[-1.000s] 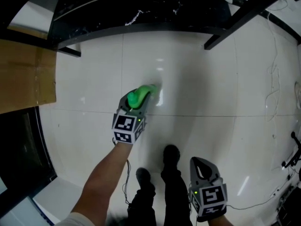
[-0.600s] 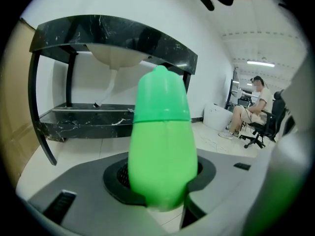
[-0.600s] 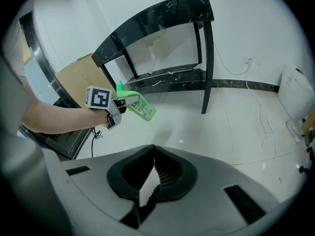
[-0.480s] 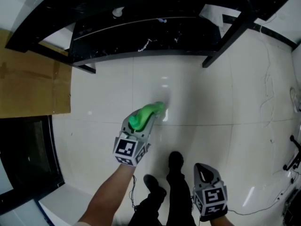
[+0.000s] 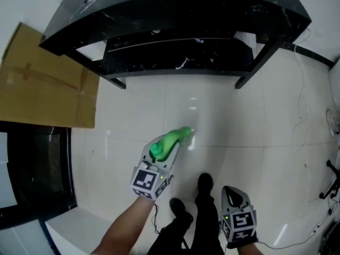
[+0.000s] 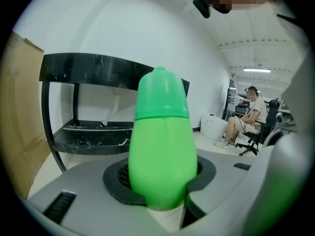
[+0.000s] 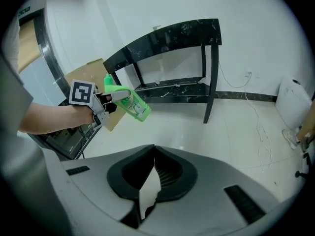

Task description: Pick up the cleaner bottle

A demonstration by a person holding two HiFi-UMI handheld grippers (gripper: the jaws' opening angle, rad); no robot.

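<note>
Your left hand-held gripper [image 5: 159, 156] clamps the green cleaner bottle [image 5: 173, 140], clear of the white floor [image 5: 255, 121]. Your right hand-held gripper [image 5: 231, 193] is closed and empty.

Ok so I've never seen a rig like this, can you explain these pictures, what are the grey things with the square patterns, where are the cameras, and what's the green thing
A person holds a hand-held clamp, called a gripper, in each hand. The patterned cubes are part of the grippers. The head view comes from a camera on the person's head. It looks down at a white floor, a black table and cardboard beside it. The other two views come from cameras riding on each gripper, looking along its jaws. The left gripper is clamped on a green bottle, which it holds in the air off the floor. The right gripper is shut and empty. The dark shapes low in the head view are the person's shoes.
</note>
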